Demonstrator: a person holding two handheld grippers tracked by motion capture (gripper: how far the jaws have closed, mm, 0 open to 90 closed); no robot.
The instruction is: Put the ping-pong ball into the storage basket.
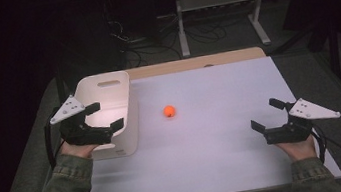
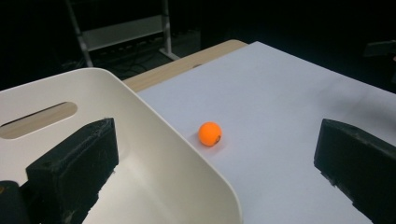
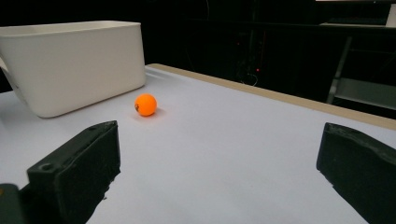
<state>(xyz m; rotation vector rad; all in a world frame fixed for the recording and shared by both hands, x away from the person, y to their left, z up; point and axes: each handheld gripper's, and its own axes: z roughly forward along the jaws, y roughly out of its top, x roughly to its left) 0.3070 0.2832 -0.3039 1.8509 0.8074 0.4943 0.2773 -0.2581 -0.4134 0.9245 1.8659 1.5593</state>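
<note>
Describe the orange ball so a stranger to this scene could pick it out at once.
Start at the white table, then find the white bin at its left side. Just right of the bin, apart from it, sits the orange ball, the lone small, round, brightly coloured thing on the tabletop.

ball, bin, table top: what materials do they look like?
Ball: likely smooth hard plastic, orange, with a small dark mark; reads like a ping-pong ball, weight unknowable.
Bin: cream moulded plastic, satin; thin wall, rounded corners, cut-out handle slot.
Table: matte white sheet over a wood-look top, whose tan edge shows at the far side; whether the sheet is paper or laminate is unclear.
</note>
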